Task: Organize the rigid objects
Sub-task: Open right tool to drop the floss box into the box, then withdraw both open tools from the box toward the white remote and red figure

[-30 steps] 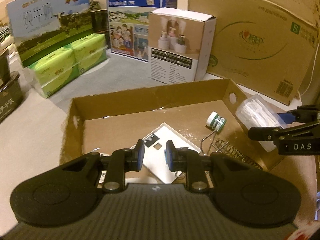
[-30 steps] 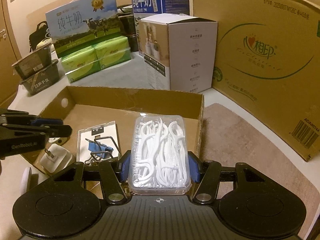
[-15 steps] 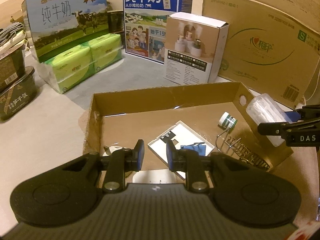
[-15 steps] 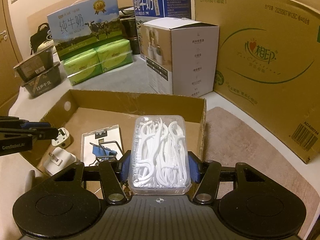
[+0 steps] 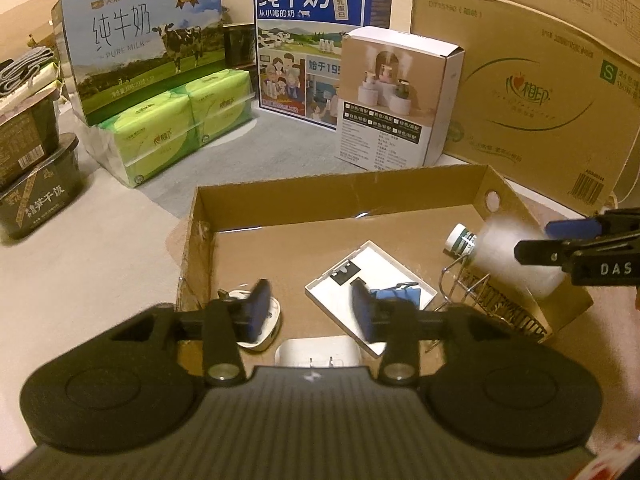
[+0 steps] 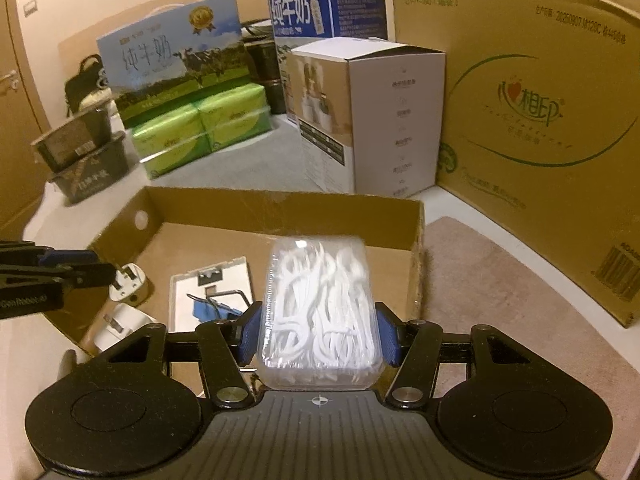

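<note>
Since a sec ago my left gripper (image 5: 308, 312) has just been opening: jaws were shut w/ nothing in them, now they stand apart, empty, over the near-left part of the shallow brown cardboard tray (image 5: 340, 196). My right gripper (image 6: 318, 334) jaws have also just eased wider around the clear plastic box of white floss picks (image 6: 318, 316); box sits between the blue pads (image 6: 250, 334) over the tray's right side. I can't tell if the pads press on it now, and it looks blurred in the left view.

In the tray: flat white rectangular card (image 5: 370, 290) w/ a blue binder clip (image 5: 394, 294) on it near the middle, white three-pin plug (image 6: 128, 282) and white square charger (image 6: 120, 326) at the left end, small white-and-green bottle (image 5: 460, 240) lying down and a coiled wire rack (image 5: 496, 304) at the right end.

Behind the tray: white humidifier carton (image 5: 396, 100), blue milk carton (image 5: 320, 36), cow-print milk carton (image 5: 144, 40) w/ green tissue packs (image 5: 180, 120) in front, big brown shipping box (image 5: 528, 80) at right, dark food tubs (image 5: 36, 188) at far left.
</note>
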